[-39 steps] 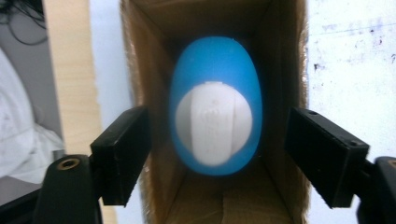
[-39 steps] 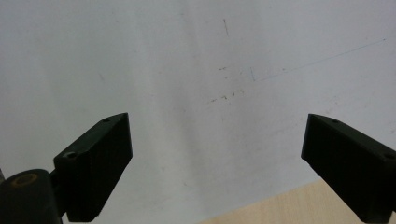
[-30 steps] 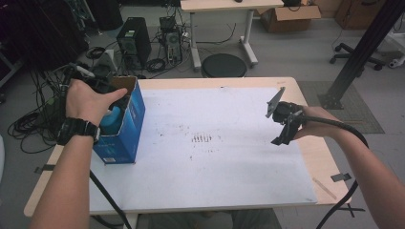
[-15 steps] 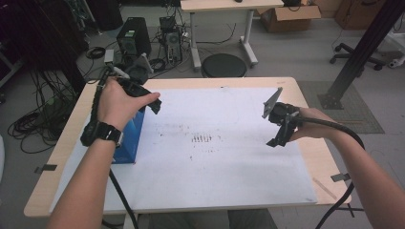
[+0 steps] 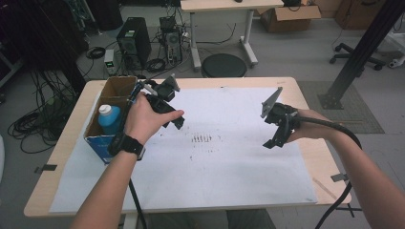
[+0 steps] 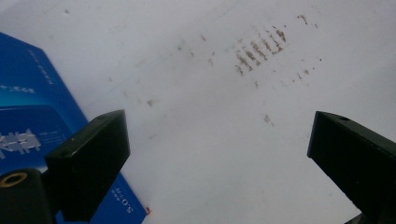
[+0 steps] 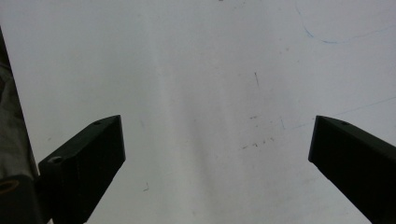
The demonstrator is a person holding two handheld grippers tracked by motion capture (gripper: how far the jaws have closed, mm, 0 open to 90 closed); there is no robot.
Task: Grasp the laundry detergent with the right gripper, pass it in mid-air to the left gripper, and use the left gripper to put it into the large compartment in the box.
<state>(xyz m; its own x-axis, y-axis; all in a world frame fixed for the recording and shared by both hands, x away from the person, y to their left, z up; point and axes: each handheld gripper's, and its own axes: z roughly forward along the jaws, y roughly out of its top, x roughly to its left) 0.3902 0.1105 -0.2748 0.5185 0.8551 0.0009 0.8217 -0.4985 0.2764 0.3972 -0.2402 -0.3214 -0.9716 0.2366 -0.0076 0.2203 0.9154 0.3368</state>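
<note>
A workshop floor of grey concrete, strewn with black cables and computer towers, surrounds a pale wooden table (image 5: 310,157) with rounded corners, most of its top covered by a large sheet of white paper (image 5: 224,176).

The left tool (image 5: 174,119) is held above the paper near the table's left side, its 2 blocky matte-black jaws spread wide with nothing between them. In the left gripper view those jaws frame bare paper, smooth but speckled with a cluster of short brown marks (image 6: 259,49) in rough rows. The same marks sit near the sheet's middle in the high view. A grey three-cornered plate tops this tool, and the left hand (image 5: 145,119) wraps its body, a black watch on the wrist.

Just beside that hand stands an open-topped blue cardboard box (image 5: 102,143), glossy printed sides outside, raw brown card inside. A corner of its blue wall fills the left edge of the left gripper view. Inside it stands a blue bottle (image 5: 110,119) with a white cap.

The right tool (image 5: 274,138) hovers over the paper's right part, well apart from the left, jaws likewise wide and empty. Its view shows flat white paper with faint scratches and a thin blue pen arc. A thick black cable trails back along the right forearm.
</note>
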